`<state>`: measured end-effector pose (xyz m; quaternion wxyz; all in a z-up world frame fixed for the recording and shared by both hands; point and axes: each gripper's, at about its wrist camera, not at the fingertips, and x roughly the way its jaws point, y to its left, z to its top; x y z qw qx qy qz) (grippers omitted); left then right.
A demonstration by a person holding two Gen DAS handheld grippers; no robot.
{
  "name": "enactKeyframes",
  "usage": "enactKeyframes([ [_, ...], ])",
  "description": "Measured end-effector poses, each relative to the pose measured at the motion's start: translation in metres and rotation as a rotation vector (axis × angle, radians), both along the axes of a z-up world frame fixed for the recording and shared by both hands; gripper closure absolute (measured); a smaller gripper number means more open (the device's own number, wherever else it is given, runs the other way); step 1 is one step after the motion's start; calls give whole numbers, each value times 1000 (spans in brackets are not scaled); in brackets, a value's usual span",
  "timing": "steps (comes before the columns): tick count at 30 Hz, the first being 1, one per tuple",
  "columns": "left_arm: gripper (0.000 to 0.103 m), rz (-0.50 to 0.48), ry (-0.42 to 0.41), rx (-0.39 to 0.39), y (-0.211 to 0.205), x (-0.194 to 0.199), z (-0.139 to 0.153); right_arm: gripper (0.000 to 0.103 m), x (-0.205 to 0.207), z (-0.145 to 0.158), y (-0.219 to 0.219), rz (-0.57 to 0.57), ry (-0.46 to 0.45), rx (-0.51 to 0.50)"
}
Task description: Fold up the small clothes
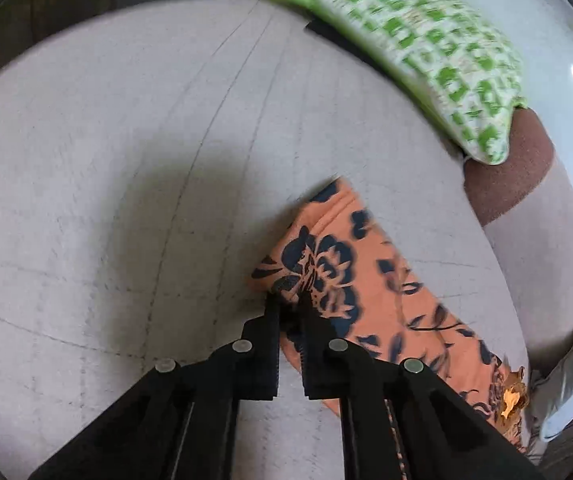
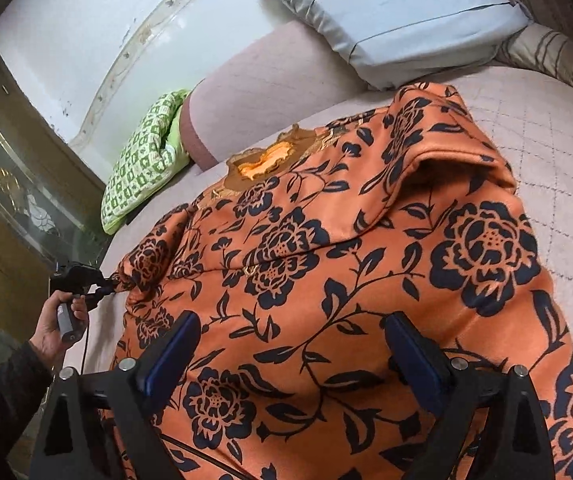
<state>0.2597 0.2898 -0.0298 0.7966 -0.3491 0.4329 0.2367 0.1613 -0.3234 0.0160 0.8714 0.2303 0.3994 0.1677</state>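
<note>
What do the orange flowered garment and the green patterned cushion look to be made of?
Orange flowered garment: probably a satin-like woven fabric with a soft sheen, draping in smooth folds. Green patterned cushion: matte, looks like printed cotton over soft filling; too blurred to be sure.

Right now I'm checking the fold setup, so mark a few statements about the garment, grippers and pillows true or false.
1. The left gripper is shut on the garment. True.
2. The right gripper is shut. False: its jaws stand open above the cloth.
3. The green pillow lies on the garment. False: it lies apart, near the bed's edge.
4. A grey pillow lies beyond the garment. True.
</note>
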Motion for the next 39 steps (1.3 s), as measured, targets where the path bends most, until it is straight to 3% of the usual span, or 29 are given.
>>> enactKeyframes([
  [3,96,-66,-116,140,-41,0,63,8,-2,4,-7,-20,-11,26],
  [4,96,-129,-195,213,-74,-2,99,8,-3,7,-11,-32,-18,38],
  [6,96,-223,-296,292,-123,-6,141,8,-5,11,-20,-59,-33,64],
  [10,96,-504,-480,335,-263,-7,195,8,-9,18,-43,-133,-51,128],
  [14,95,-715,-531,335,-384,-1,187,8,-20,26,-80,-275,-86,206],
  [15,95,-763,-516,312,-410,4,176,8,-22,27,-90,-310,-96,223],
  [17,84,-889,-445,269,-464,19,143,8,-27,31,-110,-387,-121,259],
  [19,36,-1014,-287,247,-507,31,93,6,-29,32,-123,-435,-124,279],
  [21,34,-1094,-98,297,-531,37,46,5,-27,28,-130,-449,-101,304],
  [23,36,-1100,-28,330,-527,32,33,5,-24,26,-132,-439,-78,322],
  [26,35,-1039,-143,306,-487,11,59,5,-23,22,-132,-425,-71,340],
  [28,22,-982,-211,314,-450,-9,80,5,-21,17,-125,-394,-53,361],
  [30,18,-904,-250,358,-400,-13,84,5,-19,11,-116,-347,-21,378],
  [32,18,-827,-232,452,-358,-20,77,5,-16,9,-107,-300,-7,377],
  [34,18,-720,-148,513,-312,-24,56,5,-13,6,-99,-274,19,370],
  [36,18,-636,-108,496,-278,-23,41,5,-10,8,-94,-248,43,422],
  [39,18,-560,-115,431,-243,-29,20,5,13,26,-77,-166,22,447],
])
